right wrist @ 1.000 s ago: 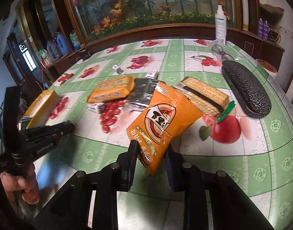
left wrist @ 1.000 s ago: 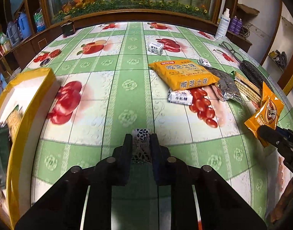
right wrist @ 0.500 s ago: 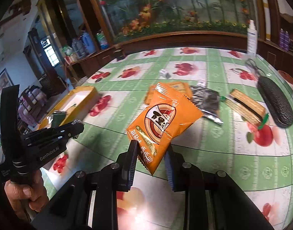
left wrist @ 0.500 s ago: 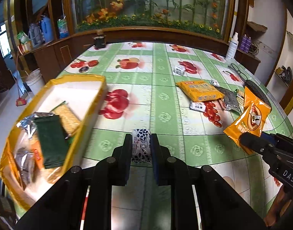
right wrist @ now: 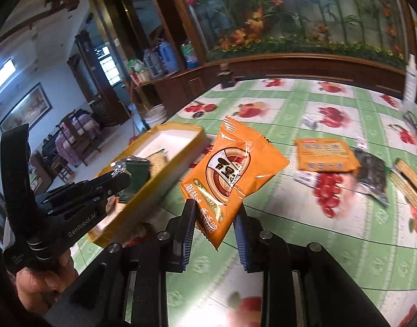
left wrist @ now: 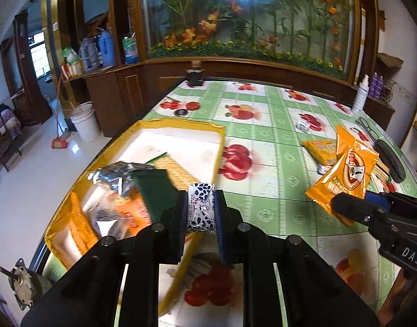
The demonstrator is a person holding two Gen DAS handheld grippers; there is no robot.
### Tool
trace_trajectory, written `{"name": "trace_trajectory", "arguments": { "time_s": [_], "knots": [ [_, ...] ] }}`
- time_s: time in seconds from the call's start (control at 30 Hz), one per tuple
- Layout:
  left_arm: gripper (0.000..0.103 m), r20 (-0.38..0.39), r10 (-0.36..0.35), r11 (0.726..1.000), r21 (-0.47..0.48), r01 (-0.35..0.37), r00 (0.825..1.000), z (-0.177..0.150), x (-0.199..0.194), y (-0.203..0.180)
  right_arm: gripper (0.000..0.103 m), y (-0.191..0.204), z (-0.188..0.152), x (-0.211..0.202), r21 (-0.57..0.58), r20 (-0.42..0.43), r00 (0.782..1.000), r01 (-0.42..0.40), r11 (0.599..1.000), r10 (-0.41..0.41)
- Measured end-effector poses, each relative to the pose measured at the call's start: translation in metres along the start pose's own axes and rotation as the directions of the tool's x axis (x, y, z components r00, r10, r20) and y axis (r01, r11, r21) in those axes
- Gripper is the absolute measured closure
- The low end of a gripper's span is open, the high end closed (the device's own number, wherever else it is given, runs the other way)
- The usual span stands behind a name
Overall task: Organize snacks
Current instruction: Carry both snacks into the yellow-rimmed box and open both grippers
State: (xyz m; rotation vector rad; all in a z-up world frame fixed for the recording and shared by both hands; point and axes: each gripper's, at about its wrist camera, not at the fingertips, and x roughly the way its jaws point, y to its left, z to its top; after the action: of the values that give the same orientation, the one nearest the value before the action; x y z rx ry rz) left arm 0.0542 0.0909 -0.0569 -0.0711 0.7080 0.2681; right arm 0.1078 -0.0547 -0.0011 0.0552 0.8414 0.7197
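Room: dark wood cabinets, a floral mural behind the table.
Table [left wrist: 263, 179]: green fruit-print oilcloth, probably slick.
Yellow box [left wrist: 181, 128]: left edge, part-filled with snacks.
Orange packet [right wrist: 233, 171]: light, crinkly, likely crushable; right gripper [right wrist: 215, 224] pinches its lower corner, held mid-air.
Small patterned packet [left wrist: 201, 208]: soft-looking, clamped between left gripper [left wrist: 201, 212] jaws above box's near end.

Left tongs [left wrist: 201, 212] clamped shut on a load, raised; right tongs [right wrist: 215, 218] likewise clamped, held beside them
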Motion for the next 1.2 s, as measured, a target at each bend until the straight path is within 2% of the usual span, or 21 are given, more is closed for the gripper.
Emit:
{"name": "trace_trajectory", "arguments": {
  "time_s": [0.27,0.6,0.9,1.2],
  "knots": [
    [0.087,0.004,0.031,0.996,-0.08,-0.031,1.0,-0.005,-0.004,0.044,0.075,0.058,0.018,0.039,-0.088,-0.034,0.996,-0.083,0.993,0.08],
    [0.087,0.009,0.073,0.984,-0.161,-0.071,0.997,-0.009,-0.005,0.088,0.076,0.092,0.026,0.066,-0.136,-0.058,0.992,-0.122,0.983,0.115],
    [0.087,0.002,0.078,0.979,-0.191,-0.076,0.997,-0.013,-0.004,0.102,0.075,0.095,0.029,0.08,-0.127,-0.073,0.99,-0.133,0.983,0.124],
    [0.087,-0.011,0.049,0.985,-0.168,-0.05,0.999,-0.015,0.001,0.089,0.075,0.104,0.032,0.105,-0.132,-0.097,0.986,-0.144,0.981,0.132]
  ]
}}
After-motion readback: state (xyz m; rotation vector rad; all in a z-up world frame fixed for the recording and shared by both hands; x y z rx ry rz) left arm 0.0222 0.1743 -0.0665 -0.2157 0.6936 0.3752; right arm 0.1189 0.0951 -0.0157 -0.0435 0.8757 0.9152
